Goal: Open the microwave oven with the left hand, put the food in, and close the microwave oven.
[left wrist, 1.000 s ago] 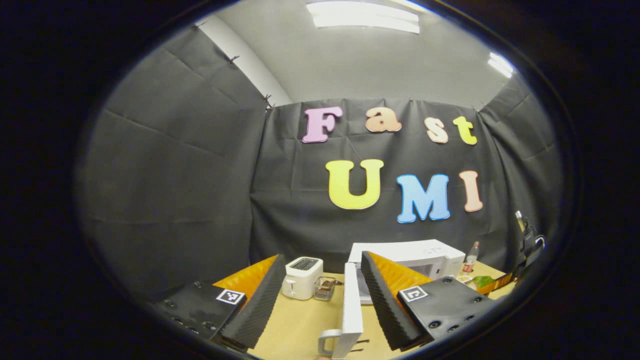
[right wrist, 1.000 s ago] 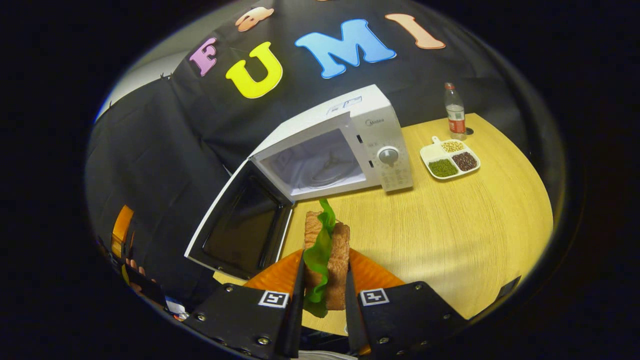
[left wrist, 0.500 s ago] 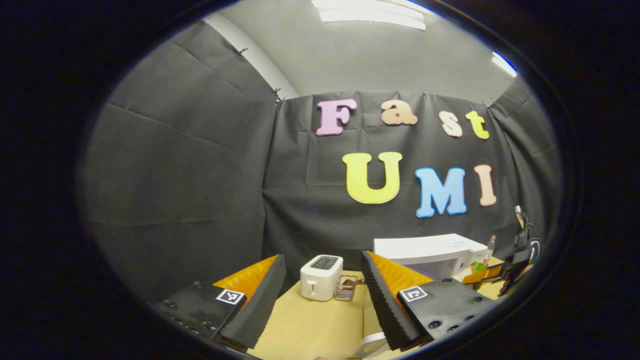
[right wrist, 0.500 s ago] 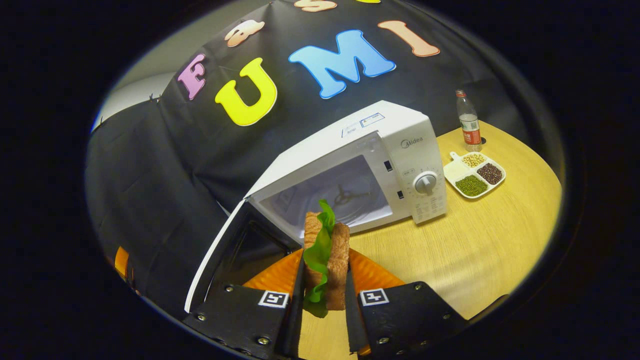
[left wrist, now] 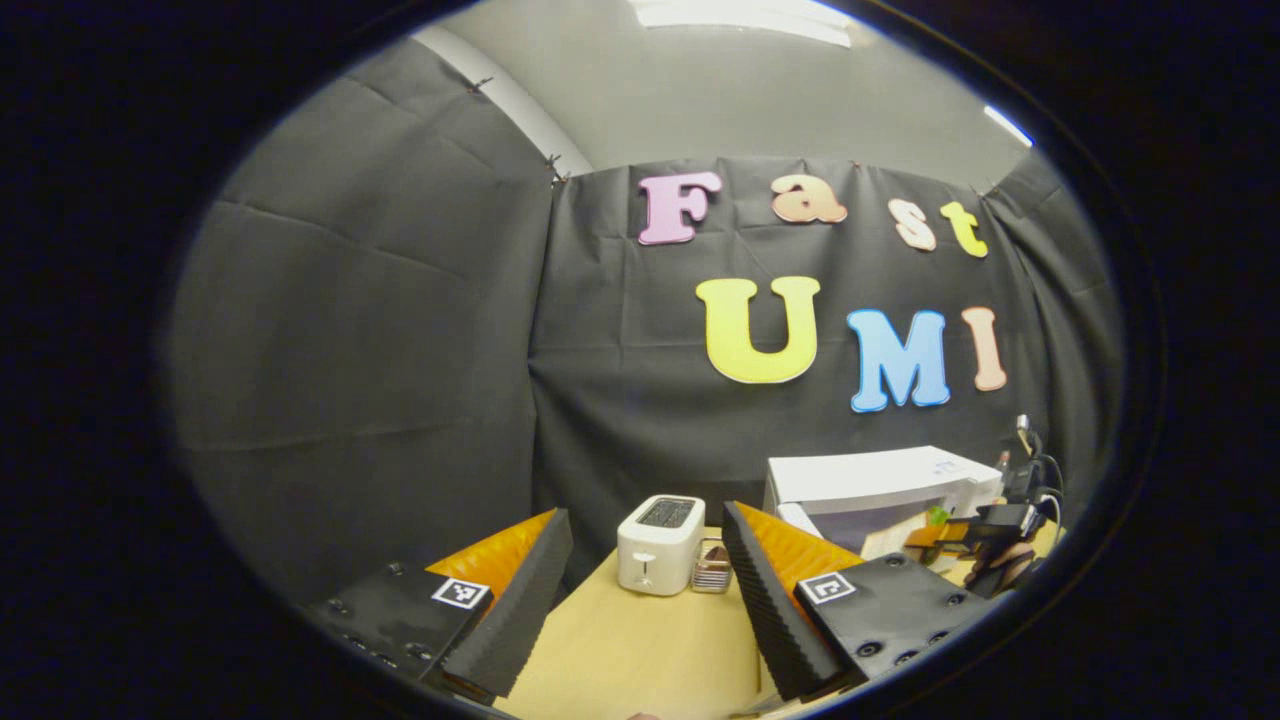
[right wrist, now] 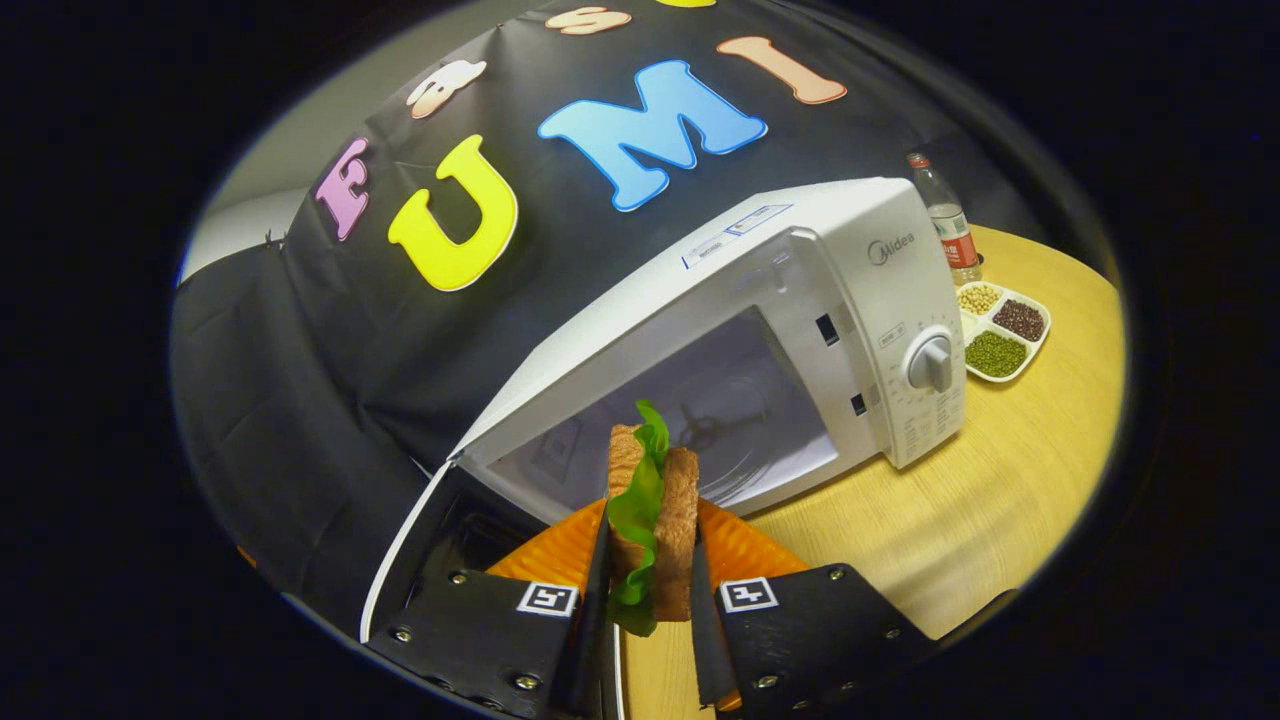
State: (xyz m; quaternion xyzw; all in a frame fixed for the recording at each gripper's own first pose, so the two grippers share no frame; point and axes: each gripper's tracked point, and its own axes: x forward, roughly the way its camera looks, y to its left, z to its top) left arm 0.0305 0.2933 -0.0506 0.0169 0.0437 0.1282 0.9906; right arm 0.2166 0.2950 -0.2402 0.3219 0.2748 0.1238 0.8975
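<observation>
The white microwave (right wrist: 860, 290) stands with its door (right wrist: 420, 520) swung wide to the left, and the cavity (right wrist: 720, 420) with its turntable hub is bare. My right gripper (right wrist: 650, 535) is shut on a sandwich (right wrist: 682, 490) of two bread slices with green lettuce, held upright just in front of the cavity's mouth. My left gripper (left wrist: 648, 520) is open with nothing between its fingers, well back from the microwave (left wrist: 880, 478) and pointing at the booth wall. In the left gripper view the right gripper (left wrist: 985, 525) with the sandwich shows by the oven's opening.
A white toaster (left wrist: 660, 545) and a small wire rack (left wrist: 712, 575) stand on the wooden table (left wrist: 640, 650) left of the microwave. Right of the oven are a divided plate of beans (right wrist: 1000, 330) and a plastic bottle (right wrist: 945, 220). Bare tabletop (right wrist: 1000, 500) lies in front.
My right gripper has carried the sandwich closer to the microwave's open cavity. My left gripper has drawn away from the door; the door and its handle have slid out of its view.
</observation>
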